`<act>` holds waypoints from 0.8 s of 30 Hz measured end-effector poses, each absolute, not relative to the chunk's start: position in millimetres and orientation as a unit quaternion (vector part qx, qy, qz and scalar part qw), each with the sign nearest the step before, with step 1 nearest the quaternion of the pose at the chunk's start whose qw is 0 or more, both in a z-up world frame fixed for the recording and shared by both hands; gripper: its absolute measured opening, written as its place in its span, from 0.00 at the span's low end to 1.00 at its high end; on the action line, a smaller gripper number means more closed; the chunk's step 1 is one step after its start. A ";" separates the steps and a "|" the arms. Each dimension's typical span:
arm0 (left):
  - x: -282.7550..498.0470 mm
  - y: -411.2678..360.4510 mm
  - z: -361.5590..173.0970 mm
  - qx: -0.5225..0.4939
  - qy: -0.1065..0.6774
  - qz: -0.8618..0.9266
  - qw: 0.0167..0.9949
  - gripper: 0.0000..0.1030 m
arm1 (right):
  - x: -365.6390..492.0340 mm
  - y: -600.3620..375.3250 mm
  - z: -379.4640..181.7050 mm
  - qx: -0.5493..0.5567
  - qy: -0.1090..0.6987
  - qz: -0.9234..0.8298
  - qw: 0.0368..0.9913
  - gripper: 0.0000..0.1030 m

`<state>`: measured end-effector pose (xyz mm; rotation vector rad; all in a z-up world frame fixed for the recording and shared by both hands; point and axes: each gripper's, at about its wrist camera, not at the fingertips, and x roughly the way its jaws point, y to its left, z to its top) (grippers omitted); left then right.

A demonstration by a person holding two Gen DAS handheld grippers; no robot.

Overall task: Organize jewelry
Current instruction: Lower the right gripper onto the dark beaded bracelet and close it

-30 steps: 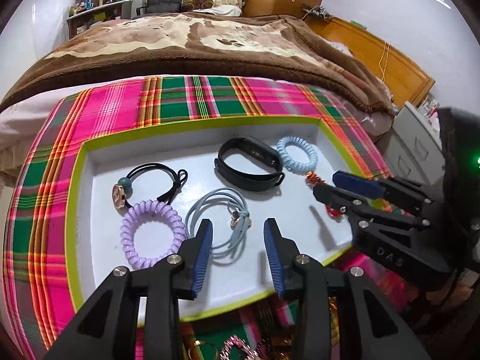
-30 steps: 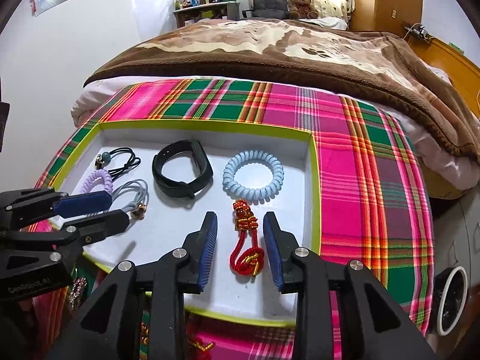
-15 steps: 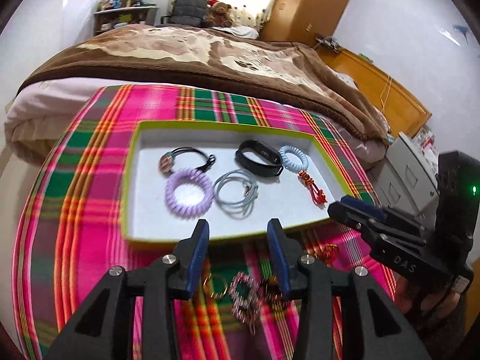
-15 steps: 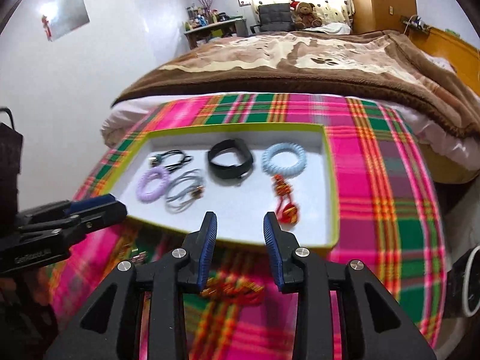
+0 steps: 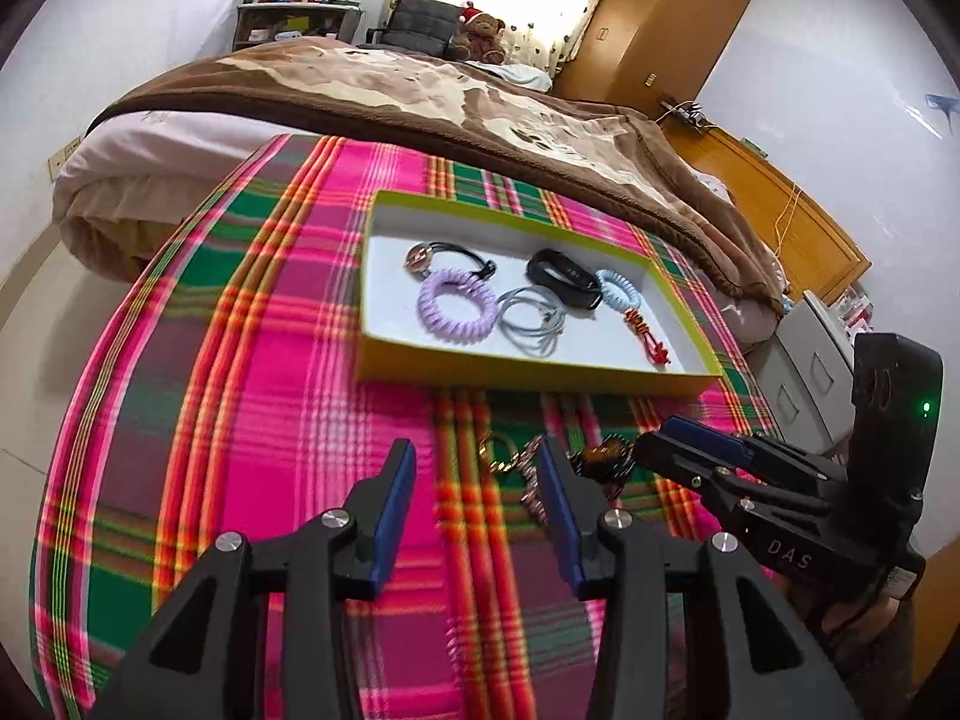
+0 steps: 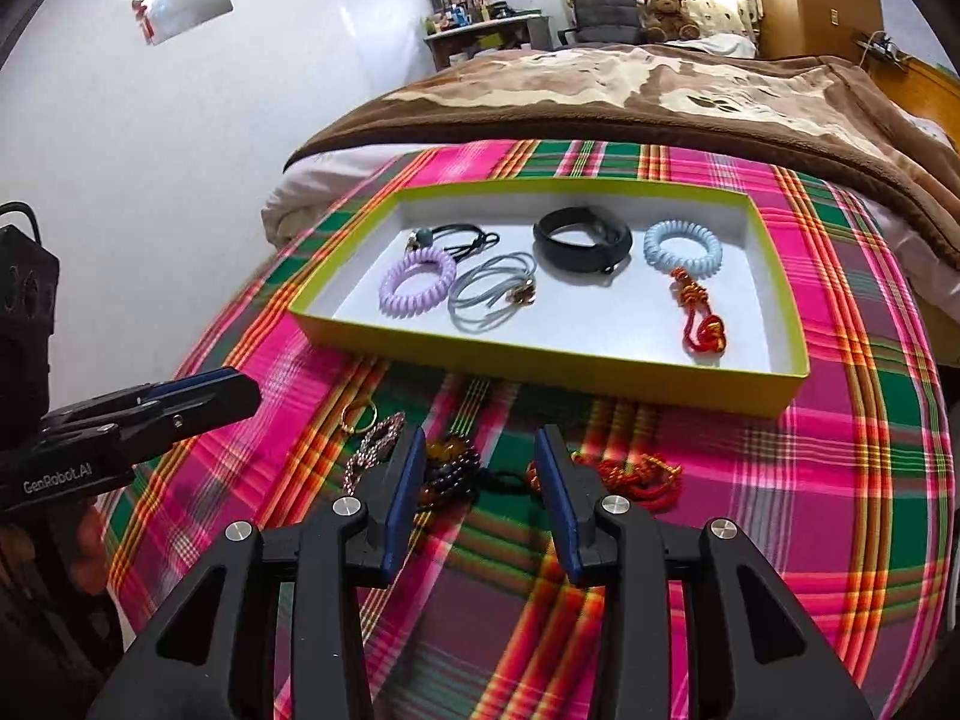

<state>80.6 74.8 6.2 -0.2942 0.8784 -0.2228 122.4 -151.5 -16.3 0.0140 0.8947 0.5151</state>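
A yellow-green tray [image 6: 540,360] [image 5: 528,369] on the plaid cloth holds a purple coil band [image 6: 417,283], a grey cord bracelet [image 6: 492,294], a black wristband [image 6: 582,240], a blue coil band [image 6: 682,246], a red knotted cord [image 6: 699,324] and a black hair tie [image 6: 462,237]. Loose pieces lie in front of the tray: a gold ring [image 6: 359,415], a pink bead bracelet [image 6: 372,450], a dark bead bracelet [image 6: 450,468] and a red-orange cord [image 6: 636,474]. My left gripper [image 5: 474,480] is open and empty above the cloth. My right gripper [image 6: 480,462] is open and empty over the loose pieces.
The plaid cloth [image 5: 240,360] covers a round table. A bed with a brown blanket [image 6: 660,96] stands behind it. A grey drawer unit [image 5: 816,354] stands at the right. A white wall [image 6: 150,150] is at the left.
Both grippers have pulled back from over the tray toward me and risen. The loose jewelry in front of the tray has come into view. Both stay open.
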 end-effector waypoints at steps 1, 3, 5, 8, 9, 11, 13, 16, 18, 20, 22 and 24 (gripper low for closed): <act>78.9 76.7 5.1 -0.143 0.423 -0.107 0.888 0.42 | 122.4 -148.5 -17.6 0.005 0.429 0.249 0.868 0.38; 76.0 80.4 3.1 -0.147 0.424 -0.106 0.887 0.42 | 123.1 -144.2 -21.4 0.000 0.437 0.253 0.863 0.38; 72.2 83.4 1.2 -0.149 0.424 -0.107 0.887 0.42 | 123.3 -139.6 -26.1 -0.012 0.444 0.251 0.860 0.38; 68.7 87.8 -0.5 -0.153 0.425 -0.106 0.886 0.42 | 124.5 -134.3 -31.1 -0.026 0.449 0.244 0.859 0.38; 67.5 88.9 -1.2 -0.154 0.425 -0.106 0.886 0.42 | 124.3 -133.2 -32.3 -0.028 0.450 0.244 0.859 0.38; 66.7 91.3 -2.0 -0.157 0.425 -0.104 0.886 0.42 | 125.5 -132.3 -33.2 -0.029 0.453 0.241 0.858 0.38; 66.9 92.3 -3.5 -0.159 0.426 -0.104 0.885 0.42 | 126.0 -131.1 -34.4 -0.029 0.455 0.241 0.857 0.38; 66.2 92.6 -5.3 -0.160 0.428 -0.106 0.883 0.42 | 124.0 -129.4 -34.8 -0.038 0.453 0.237 0.859 0.38; 66.1 92.9 -6.2 -0.160 0.429 -0.106 0.883 0.42 | 122.7 -128.2 -35.4 -0.041 0.451 0.234 0.861 0.37; 66.0 92.9 -7.3 -0.161 0.430 -0.104 0.882 0.42 | 120.9 -128.5 -34.8 -0.044 0.446 0.227 0.864 0.25; 66.3 92.3 -7.9 -0.161 0.431 -0.104 0.882 0.42 | 119.8 -130.4 -34.0 -0.039 0.445 0.228 0.865 0.22; 66.2 91.5 -7.9 -0.160 0.432 -0.103 0.882 0.42 | 118.6 -131.7 -32.6 -0.037 0.441 0.229 0.867 0.21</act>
